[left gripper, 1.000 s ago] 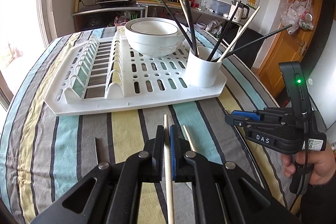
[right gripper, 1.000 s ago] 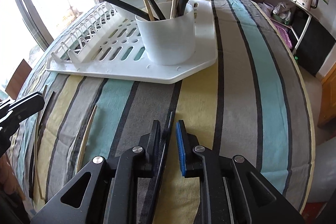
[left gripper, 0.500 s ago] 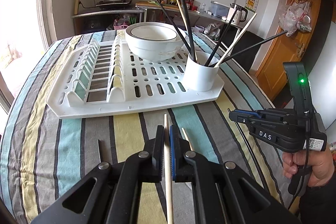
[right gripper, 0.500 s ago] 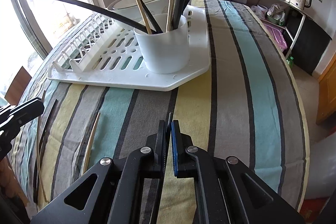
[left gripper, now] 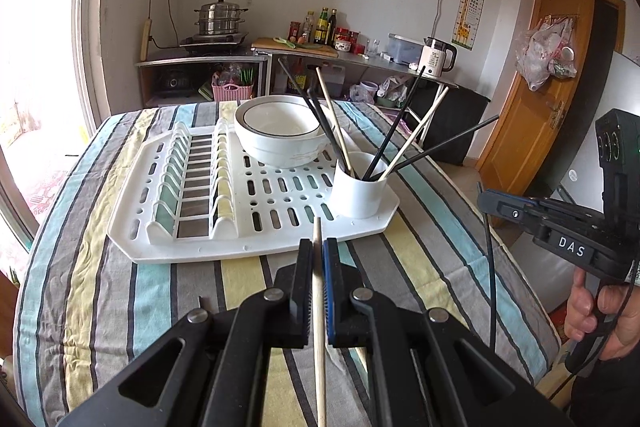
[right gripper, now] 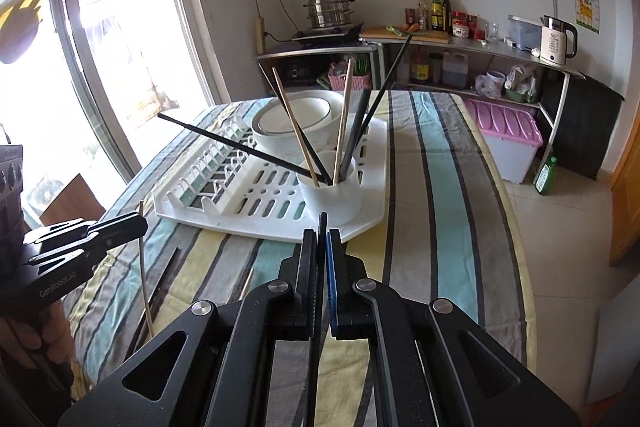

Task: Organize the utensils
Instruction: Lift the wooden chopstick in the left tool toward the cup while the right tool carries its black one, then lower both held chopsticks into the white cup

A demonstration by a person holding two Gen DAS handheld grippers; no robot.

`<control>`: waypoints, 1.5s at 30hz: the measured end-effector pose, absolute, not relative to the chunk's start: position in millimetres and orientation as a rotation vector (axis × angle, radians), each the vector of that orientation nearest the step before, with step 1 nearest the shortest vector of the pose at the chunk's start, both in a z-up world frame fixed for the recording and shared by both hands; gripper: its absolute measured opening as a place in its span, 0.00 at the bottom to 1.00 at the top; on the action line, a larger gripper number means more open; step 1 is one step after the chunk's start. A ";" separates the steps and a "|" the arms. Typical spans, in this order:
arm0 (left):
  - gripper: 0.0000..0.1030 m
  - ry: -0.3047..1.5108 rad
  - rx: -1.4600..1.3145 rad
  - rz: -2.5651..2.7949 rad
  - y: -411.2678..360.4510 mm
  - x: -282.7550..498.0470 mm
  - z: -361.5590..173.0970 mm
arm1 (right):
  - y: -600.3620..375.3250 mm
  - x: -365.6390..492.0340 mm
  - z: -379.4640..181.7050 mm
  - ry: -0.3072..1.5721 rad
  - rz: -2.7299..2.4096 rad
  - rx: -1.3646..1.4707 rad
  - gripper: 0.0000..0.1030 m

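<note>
My left gripper (left gripper: 318, 251) is shut on a wooden chopstick (left gripper: 319, 307), held above the striped table, tip pointing at the rack. My right gripper (right gripper: 321, 241) is shut on a black chopstick (right gripper: 320, 267), also lifted; it hangs down from that gripper in the left wrist view (left gripper: 490, 267). A white utensil cup (left gripper: 358, 189) with several black and wooden chopsticks stands on the near right corner of the white dish rack (left gripper: 192, 227). The cup also shows in the right wrist view (right gripper: 334, 193). Each gripper sees the other: right (left gripper: 486, 199), left (right gripper: 140, 223).
A white bowl (left gripper: 280, 135) sits on the rack behind the cup. Loose chopsticks lie on the cloth near the table's front: a wooden one (right gripper: 246, 283) and a dark one (right gripper: 162, 279). The table edge drops off at the right (right gripper: 516, 247).
Both grippers have lifted and pulled back from the table with their chopsticks. The right gripper closed on the black chopstick. The rack and cup now look farther away.
</note>
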State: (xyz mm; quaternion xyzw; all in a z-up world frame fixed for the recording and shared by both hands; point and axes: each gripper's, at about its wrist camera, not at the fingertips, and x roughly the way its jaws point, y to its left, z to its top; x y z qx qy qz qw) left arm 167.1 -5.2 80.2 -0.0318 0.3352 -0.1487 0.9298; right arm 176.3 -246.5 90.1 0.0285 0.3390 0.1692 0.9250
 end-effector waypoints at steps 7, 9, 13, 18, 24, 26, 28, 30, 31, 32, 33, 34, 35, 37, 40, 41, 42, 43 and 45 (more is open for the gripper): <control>0.05 0.627 -0.057 -0.322 -6.9 154.1 103.5 | -252.9 154.7 116.1 0.602 0.356 0.077 0.04; 0.05 0.618 -0.058 -0.325 -7.3 152.7 106.8 | -254.2 150.3 120.1 0.586 0.356 0.080 0.04; 0.05 0.602 -0.061 -0.334 -6.9 148.4 112.6 | -256.8 142.9 126.6 0.556 0.358 0.082 0.04; 0.05 0.589 -0.063 -0.345 -7.5 146.6 119.2 | -259.6 137.6 131.8 0.531 0.362 0.088 0.04; 0.05 0.577 -0.053 -0.355 -11.3 147.3 125.5 | -261.5 136.2 137.0 0.505 0.363 0.095 0.04; 0.05 0.574 -0.052 -0.359 -12.9 147.7 128.0 | -262.1 136.3 138.7 0.499 0.360 0.096 0.04; 0.05 0.571 -0.050 -0.364 -14.7 149.5 130.6 | -264.2 137.6 139.9 0.494 0.358 0.097 0.04; 0.05 0.568 -0.046 -0.366 -16.9 151.6 132.9 | -265.9 138.1 140.7 0.491 0.352 0.097 0.04; 0.05 0.565 -0.042 -0.367 -17.9 152.7 134.1 | -267.1 138.8 141.0 0.490 0.350 0.098 0.04; 0.05 0.564 -0.039 -0.368 -19.1 154.2 135.4 | -268.5 138.7 141.1 0.490 0.347 0.099 0.04; 0.05 0.563 -0.036 -0.369 -20.3 155.6 136.4 | -270.1 139.4 141.5 0.489 0.343 0.100 0.04; 0.05 0.561 -0.033 -0.372 -21.4 157.2 137.7 | -271.7 139.9 141.9 0.489 0.341 0.102 0.04; 0.05 0.560 -0.032 -0.375 -22.6 158.5 138.6 | -273.2 140.9 142.6 0.488 0.339 0.103 0.04; 0.05 0.559 -0.030 -0.383 -25.2 162.0 140.3 | -275.5 143.1 144.3 0.487 0.332 0.101 0.04; 0.05 0.562 -0.024 -0.392 -30.3 169.4 143.0 | -278.4 147.0 147.5 0.482 0.324 0.096 0.04; 0.05 0.563 -0.021 -0.393 -32.1 172.0 143.8 | -279.9 148.5 149.0 0.480 0.322 0.095 0.04; 0.05 0.566 -0.020 -0.395 -33.8 175.2 144.9 | -280.6 149.9 150.6 0.478 0.319 0.093 0.04; 0.05 0.567 -0.019 -0.398 -35.8 177.8 146.2 | -281.1 151.4 152.5 0.475 0.316 0.091 0.04; 0.05 0.566 -0.018 -0.401 -38.3 183.1 148.5 | -283.5 154.3 155.9 0.469 0.309 0.089 0.04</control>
